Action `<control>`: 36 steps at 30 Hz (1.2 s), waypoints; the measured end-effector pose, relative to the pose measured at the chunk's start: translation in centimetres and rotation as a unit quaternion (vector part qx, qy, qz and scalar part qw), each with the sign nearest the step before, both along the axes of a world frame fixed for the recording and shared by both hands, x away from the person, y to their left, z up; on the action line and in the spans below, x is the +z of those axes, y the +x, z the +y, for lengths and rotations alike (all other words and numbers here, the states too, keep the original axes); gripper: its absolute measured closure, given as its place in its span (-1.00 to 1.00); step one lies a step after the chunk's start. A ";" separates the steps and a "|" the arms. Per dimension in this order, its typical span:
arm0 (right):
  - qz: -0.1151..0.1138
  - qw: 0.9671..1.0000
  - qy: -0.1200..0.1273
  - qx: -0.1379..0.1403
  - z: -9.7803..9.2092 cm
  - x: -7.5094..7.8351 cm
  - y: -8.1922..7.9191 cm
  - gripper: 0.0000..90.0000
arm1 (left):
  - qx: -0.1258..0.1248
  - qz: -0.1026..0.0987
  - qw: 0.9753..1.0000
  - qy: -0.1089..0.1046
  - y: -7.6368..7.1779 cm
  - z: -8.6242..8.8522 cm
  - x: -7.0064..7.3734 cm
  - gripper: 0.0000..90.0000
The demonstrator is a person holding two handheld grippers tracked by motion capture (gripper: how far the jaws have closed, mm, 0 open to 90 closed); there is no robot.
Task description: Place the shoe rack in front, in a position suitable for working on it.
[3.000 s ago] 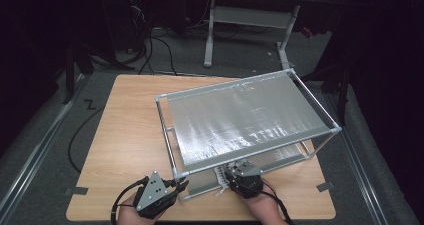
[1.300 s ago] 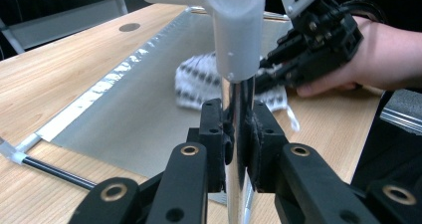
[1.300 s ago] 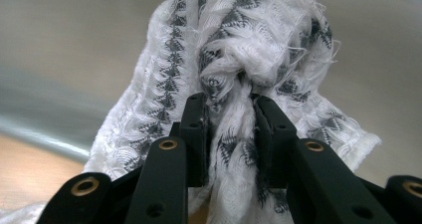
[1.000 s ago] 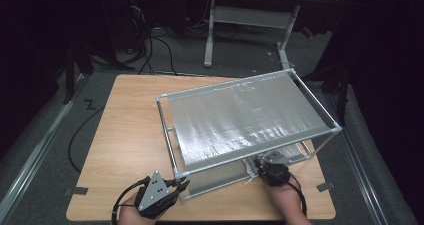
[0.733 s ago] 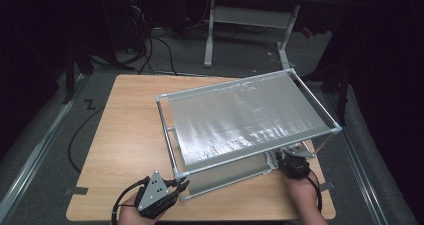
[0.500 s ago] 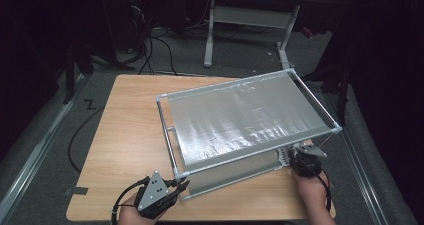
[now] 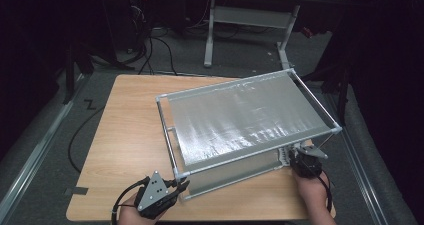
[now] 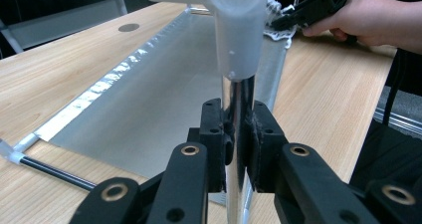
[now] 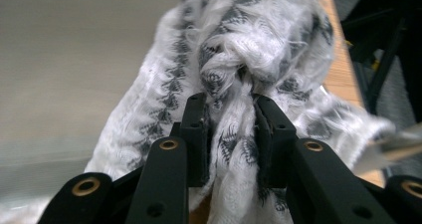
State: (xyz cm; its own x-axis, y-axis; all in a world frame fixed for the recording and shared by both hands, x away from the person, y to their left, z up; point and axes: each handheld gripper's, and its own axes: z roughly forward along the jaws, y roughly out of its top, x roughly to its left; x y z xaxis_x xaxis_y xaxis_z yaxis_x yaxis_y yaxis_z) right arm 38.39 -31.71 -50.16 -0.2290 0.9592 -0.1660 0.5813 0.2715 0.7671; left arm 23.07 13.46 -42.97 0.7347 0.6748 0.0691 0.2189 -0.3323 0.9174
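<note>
A two-tier rack [image 7: 250, 117] with silvery fabric shelves and white corner joints stands on the wooden table [image 7: 130, 135]. My left gripper [image 7: 182, 186] is shut on the rack's near-left upright pole [image 8: 238, 134], just under its white joint [image 8: 234, 20]. My right gripper [image 9: 230, 129] is shut on a white cloth with a grey pattern [image 9: 259, 45], bunched between its jaws. In the high view the right gripper [image 7: 296, 157] sits at the rack's near-right corner, with the cloth [image 7: 285, 155] at the lower shelf's edge. The left gripper view shows the right gripper [image 8: 318, 5] far off.
The rack takes up the right half of the table. Bare wood [image 7: 125, 115] lies to its left. Beyond the table stand a white desk frame [image 7: 250, 25] and cables [image 7: 150, 40] on the dark floor. A metal rail [image 7: 35, 150] runs along the left.
My right gripper has slid from the middle of the rack's front to its near-right corner, dragging the cloth along the lower shelf. The left gripper has stayed on the pole.
</note>
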 end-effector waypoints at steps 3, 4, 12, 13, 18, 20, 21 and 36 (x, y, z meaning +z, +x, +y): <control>0.002 1.000 0.000 0.022 1.1 0.0 -0.3 0.54 | 0.000 -0.001 1.000 0.000 0.0 0.0 0.0 0.76; 0.005 1.000 0.001 0.026 1.5 0.0 -0.4 0.54 | 0.000 -0.001 1.000 0.000 0.0 0.0 0.0 0.77; 0.009 0.997 -0.007 0.072 4.8 -0.1 -1.4 0.59 | -0.002 0.001 1.000 -0.002 0.1 0.0 0.0 0.77; 0.007 0.997 -0.006 0.079 5.2 -0.1 -1.6 0.58 | -0.003 0.002 1.000 -0.001 0.1 0.0 0.0 0.77; 0.013 0.994 -0.006 0.111 7.7 -0.2 -2.4 0.57 | -0.002 0.001 1.000 0.000 0.1 0.0 0.0 0.77; 0.017 0.992 -0.004 0.123 8.9 -0.2 -2.8 0.57 | -0.001 0.002 1.000 -0.001 0.1 0.0 0.0 0.77; 0.013 0.990 -0.007 0.138 9.4 -0.2 -2.9 0.58 | 0.000 0.002 1.000 -0.001 0.0 0.0 0.0 0.77; 0.007 0.965 -0.010 0.263 19.0 -0.4 -6.7 0.57 | -0.001 0.003 1.000 -0.002 0.0 0.0 0.0 0.77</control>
